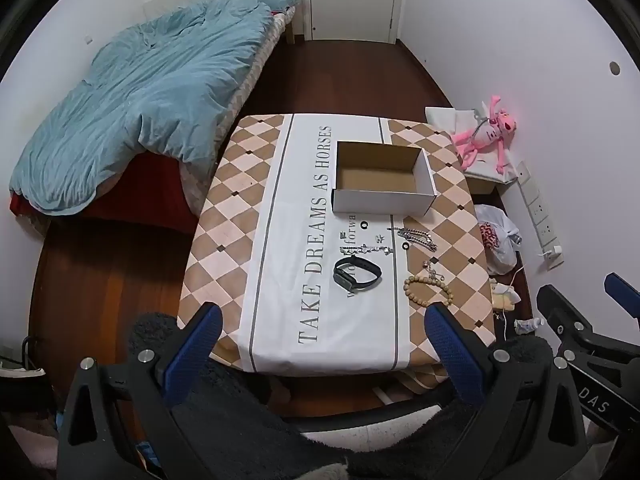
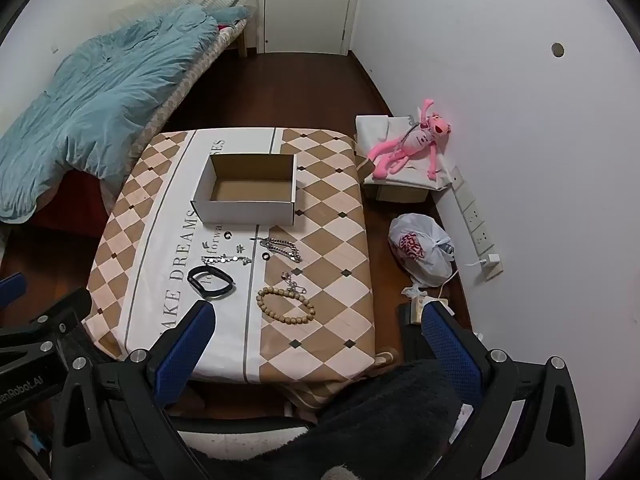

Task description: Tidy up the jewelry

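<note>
Currently we hold both claws wide apart and empty at the bottom of each frame: the left claw (image 1: pixel 322 334) and the right claw (image 2: pixel 316 330). On the surface (image 1: pixel 240 208), the open box (image 1: pixel 382 178) sits mid-frame; below it lie a silver chain (image 1: pixel 416 236), a black wristband (image 1: pixel 357 273) and a bead bracelet (image 1: pixel 428 290).

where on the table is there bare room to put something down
Free: the checkered strip left of the box and black band, and the checkered side right of the bead bracelet. Crowded: between the box front and the beads, where the silver chain lies.
</note>
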Action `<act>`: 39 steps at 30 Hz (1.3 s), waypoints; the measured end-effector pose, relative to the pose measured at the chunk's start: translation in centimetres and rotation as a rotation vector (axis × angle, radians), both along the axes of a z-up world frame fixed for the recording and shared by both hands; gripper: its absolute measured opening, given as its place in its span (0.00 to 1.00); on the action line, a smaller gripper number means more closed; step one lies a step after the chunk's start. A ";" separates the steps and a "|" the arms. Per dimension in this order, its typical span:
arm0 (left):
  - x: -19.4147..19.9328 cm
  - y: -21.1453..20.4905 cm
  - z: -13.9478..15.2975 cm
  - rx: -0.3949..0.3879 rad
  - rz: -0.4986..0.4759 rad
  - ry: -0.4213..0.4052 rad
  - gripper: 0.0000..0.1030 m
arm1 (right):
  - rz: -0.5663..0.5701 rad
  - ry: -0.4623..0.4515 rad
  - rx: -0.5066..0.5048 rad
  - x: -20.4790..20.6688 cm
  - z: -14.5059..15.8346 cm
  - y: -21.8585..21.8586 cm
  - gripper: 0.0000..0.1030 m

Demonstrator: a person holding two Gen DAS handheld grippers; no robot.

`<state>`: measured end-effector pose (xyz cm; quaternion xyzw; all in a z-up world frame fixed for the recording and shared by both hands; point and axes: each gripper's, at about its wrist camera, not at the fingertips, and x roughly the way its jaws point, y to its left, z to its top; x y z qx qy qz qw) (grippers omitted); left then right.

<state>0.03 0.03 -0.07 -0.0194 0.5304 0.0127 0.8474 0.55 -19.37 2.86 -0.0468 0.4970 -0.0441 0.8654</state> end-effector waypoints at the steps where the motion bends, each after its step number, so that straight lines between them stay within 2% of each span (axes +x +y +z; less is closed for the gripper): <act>1: 0.0 0.1 -0.1 -0.002 -0.001 0.006 1.00 | -0.001 0.000 0.001 0.0 0.0 0.0 1.00; 4: 0.3 0.3 -0.3 -0.001 -0.005 0.018 1.00 | 0.002 -0.005 0.007 0.0 0.0 0.0 1.00; 5: 0.1 0.1 0.0 0.010 0.000 -0.017 1.00 | 0.003 -0.005 0.007 0.0 0.0 0.0 1.00; 10: 0.4 0.6 -0.2 0.005 -0.002 -0.022 1.00 | 0.001 -0.006 0.015 0.0 0.1 0.0 1.00; 22: 0.3 -0.1 0.8 0.014 -0.002 -0.018 1.00 | -0.003 -0.010 0.015 -0.1 0.0 -0.2 1.00; 33: 0.5 -0.9 0.1 0.022 -0.033 -0.004 1.00 | -0.011 0.000 0.020 0.0 0.2 -0.4 1.00; 39: 0.8 -1.0 -0.2 0.018 -0.048 0.007 1.00 | -0.033 0.023 0.027 0.2 -0.8 -0.6 1.00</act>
